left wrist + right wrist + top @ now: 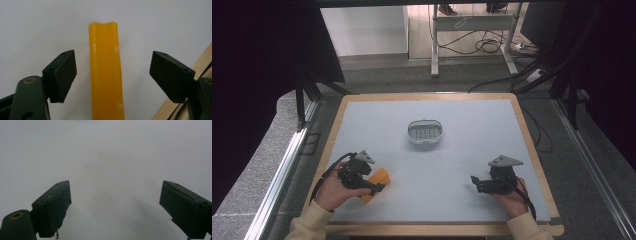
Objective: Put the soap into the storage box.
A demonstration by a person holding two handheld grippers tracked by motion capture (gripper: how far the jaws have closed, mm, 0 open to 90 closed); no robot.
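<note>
Orange block (pixel 106 72) sits between our left claw's (pixel 373 184) parted jaws, ungripped. Right claw (pixel 477 184) idles apart. Next: close, carry toward basket (pixel 425 132) at 1 o'clock.

orange block (pixel 105 72) | long, edge-up | on table, near-left corner | ungripped

A lab or test room, set up for recording; a wooden-edged table (pixel 339 125) with a pale grey top stands between black curtains (pixel 257 60); cables (pixel 484 45) trail over the grey carpeted floor (pixel 402 80) beneath a metal-legged desk frame (pixel 472 22) behind.
</note>
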